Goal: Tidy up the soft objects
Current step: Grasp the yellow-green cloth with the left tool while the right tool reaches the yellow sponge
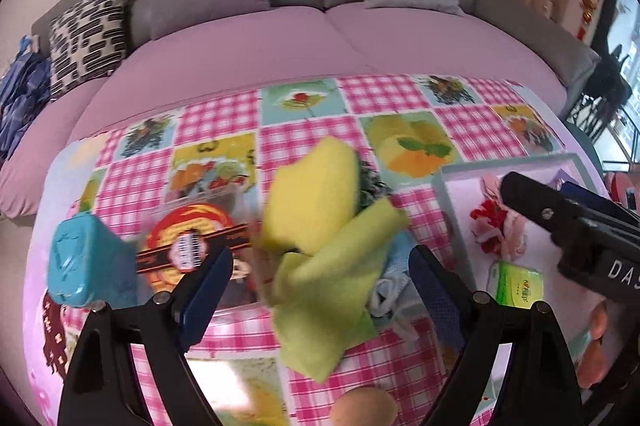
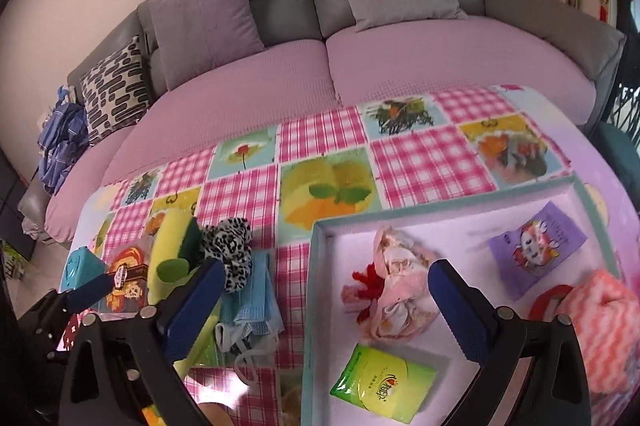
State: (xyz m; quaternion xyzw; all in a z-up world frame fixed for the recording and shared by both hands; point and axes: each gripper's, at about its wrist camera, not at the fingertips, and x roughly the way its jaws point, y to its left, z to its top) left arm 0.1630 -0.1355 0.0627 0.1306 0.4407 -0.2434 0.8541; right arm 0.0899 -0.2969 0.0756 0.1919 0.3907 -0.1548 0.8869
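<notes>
White capital letters "DAS", cut off by the frame edge, stood on the black body of the right gripper (image 1: 532, 203) at the right of the left wrist view. Small print on a green tissue pack (image 2: 382, 384) in the tray, lower centre of the right wrist view, was too small to read, as was the lettering on a black band across an orange-and-red package (image 1: 188, 246) at the left of the left wrist view.
</notes>
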